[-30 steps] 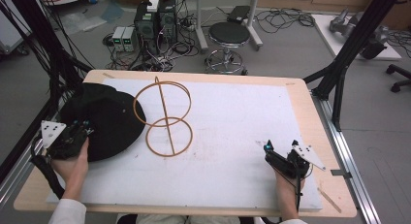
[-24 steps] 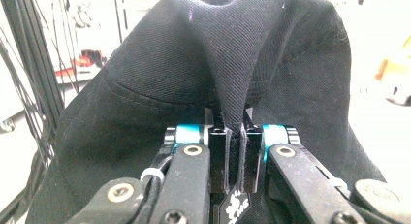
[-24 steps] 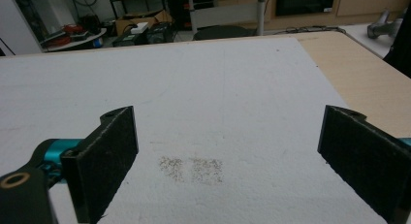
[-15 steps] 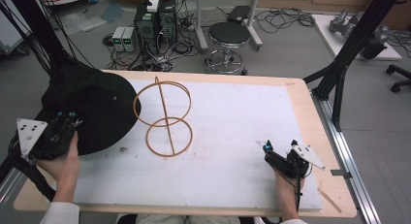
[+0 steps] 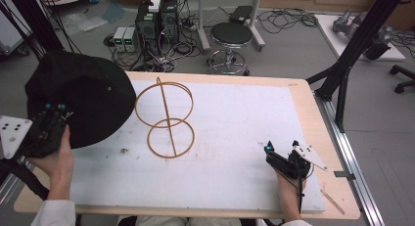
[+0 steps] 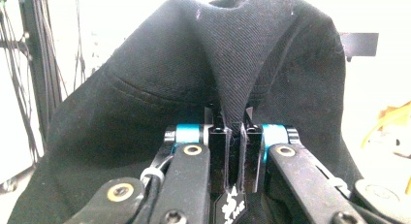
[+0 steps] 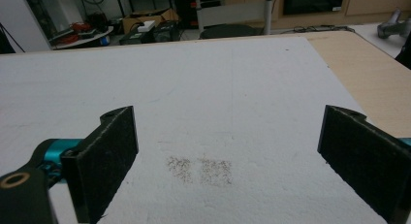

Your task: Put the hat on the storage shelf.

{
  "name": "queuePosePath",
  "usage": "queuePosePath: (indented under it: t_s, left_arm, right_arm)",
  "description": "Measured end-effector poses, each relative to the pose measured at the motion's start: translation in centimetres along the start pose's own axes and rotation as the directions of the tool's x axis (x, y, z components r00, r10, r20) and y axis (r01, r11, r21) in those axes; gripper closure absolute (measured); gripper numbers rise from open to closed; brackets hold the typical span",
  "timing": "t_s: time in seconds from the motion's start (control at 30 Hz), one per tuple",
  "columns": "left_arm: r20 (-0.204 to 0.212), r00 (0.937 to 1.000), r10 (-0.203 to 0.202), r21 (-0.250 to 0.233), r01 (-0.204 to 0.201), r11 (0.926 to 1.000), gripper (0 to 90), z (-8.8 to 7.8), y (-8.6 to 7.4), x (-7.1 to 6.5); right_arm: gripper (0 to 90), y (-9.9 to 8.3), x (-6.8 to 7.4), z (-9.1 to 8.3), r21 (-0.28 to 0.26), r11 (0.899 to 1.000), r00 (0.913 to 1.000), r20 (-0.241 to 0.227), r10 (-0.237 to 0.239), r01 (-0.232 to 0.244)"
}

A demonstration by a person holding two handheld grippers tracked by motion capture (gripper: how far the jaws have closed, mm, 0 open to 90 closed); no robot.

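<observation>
So we've got the left gripper with its fingers squeezed tight on a fold of the black cloth. In the left gripper view you can see a ridge of the fabric pinched right between them, and the rest of the cloth billows up and out beyond the fingers, draping down on both sides. From the high view the cloth hangs at the left edge of the surface, part of it over the white mat and part past the edge (it looks lifted rather than lying flat, going by how it bulges).

Just beyond the cloth, on the far side from the left fingers, stands a wire frame made of two hoops on an upright rod. The cloth's edge comes close to the upper hoop, but we can't tell if they actually touch.

Over on the other side, the right gripper sits low on the white mat, well apart from the cloth and the frame. Its fingers are spread wide with nothing between them, just bare mat ahead with a faint brownish smudge lying in the gap a little in front of the fingers.
</observation>
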State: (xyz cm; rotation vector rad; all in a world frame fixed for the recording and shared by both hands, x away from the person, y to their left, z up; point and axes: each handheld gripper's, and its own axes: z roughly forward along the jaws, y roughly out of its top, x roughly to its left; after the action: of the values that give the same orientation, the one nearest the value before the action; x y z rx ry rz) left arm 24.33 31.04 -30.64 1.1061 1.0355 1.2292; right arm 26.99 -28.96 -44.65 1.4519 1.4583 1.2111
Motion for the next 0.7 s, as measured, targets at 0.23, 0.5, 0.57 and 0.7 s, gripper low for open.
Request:
queuePosePath:
  t_s: [0.23, 0.5, 0.57, 0.7]
  left_arm:
    - [0.079, 0.9954, -0.055, -0.084, 0.062, 0.9946, 86.0, -0.6, 2.7, 0.1]
    - [0.164, 0.9802, -0.111, -0.118, 0.131, 0.9843, 85.9, 0.0, 4.2, -1.5]
    - [0.18, 0.9763, -0.12, -0.121, 0.143, 0.9822, 85.9, 0.4, 4.3, -2.1]
    - [0.219, 0.9676, -0.125, -0.124, 0.155, 0.9802, 85.9, 1.0, 4.6, -3.3]
  right_arm:
    - [6.4, 0.1, 0.2, 0.1, 0.001, 1.0, 0.9999, -0.002, -0.011, 0.011]
    - [6.5, 0.1, 0.3, 0.0, -0.004, 1.0, 1.0, -0.003, -0.002, 0.002]
    - [6.5, 0.1, 0.3, 0.0, -0.005, 1.0, 1.0, -0.003, -0.002, 0.002]
    - [6.4, 0.1, 0.3, 0.1, -0.005, 1.0, 1.0, -0.006, -0.008, 0.008]
